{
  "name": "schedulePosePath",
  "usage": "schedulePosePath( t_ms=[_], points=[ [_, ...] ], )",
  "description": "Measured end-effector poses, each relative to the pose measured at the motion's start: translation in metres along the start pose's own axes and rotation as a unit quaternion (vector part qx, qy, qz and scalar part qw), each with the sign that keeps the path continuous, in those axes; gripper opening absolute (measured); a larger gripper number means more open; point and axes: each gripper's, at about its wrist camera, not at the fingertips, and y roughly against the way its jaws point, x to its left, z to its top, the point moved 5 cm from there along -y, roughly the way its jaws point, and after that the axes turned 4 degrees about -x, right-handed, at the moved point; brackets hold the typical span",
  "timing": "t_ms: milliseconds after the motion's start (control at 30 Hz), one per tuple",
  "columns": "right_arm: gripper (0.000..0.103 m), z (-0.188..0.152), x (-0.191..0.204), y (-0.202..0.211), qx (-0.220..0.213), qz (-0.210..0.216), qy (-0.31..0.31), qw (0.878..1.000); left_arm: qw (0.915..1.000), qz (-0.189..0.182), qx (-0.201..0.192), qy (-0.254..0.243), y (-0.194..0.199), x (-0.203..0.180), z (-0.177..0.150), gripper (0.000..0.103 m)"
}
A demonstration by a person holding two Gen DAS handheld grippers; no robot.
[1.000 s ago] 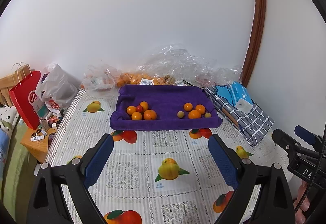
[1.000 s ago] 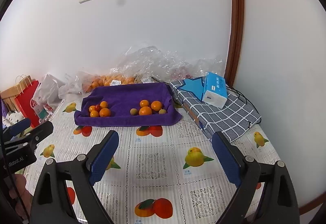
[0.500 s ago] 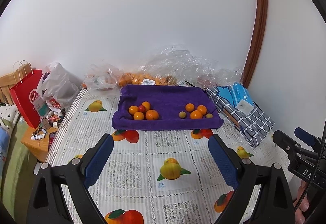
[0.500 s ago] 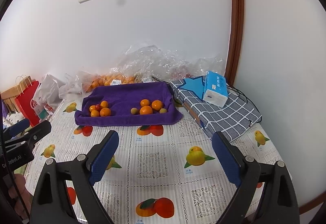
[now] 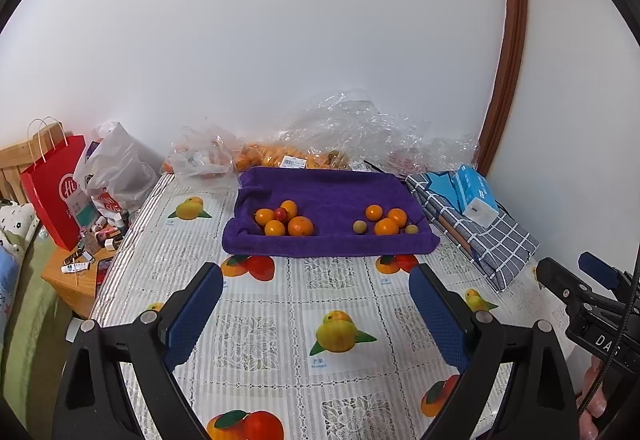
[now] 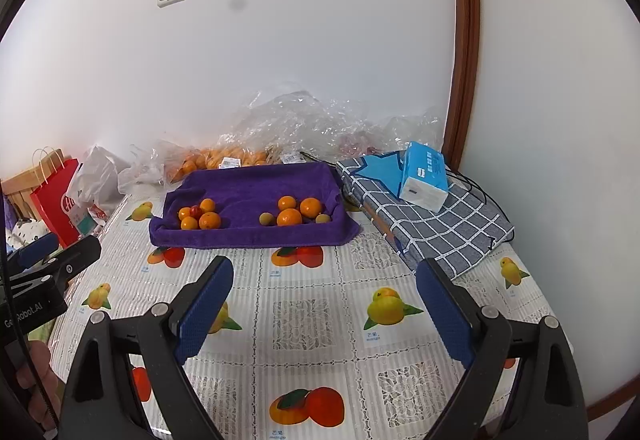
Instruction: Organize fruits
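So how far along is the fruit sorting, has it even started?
Done: little that shows. On the purple towel both clumps are mixed; a small red fruit sits among the left oranges, and two greenish fruits flank the right ones. In hand: nothing. The left gripper and right gripper hover open over the tablecloth, short of the towel. Left: the sorting itself.
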Motion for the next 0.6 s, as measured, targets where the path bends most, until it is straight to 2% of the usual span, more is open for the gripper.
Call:
schedulePosePath(
  t_ms=[600],
  points=[
    [0.092, 0.0000, 0.0024, 0.0013, 0.000, -0.001, 0.000, 1.000, 1.0000, 0.001, -0.004, 0.005, 0.0040, -0.0034, -0.0023, 0.095]
  ],
)
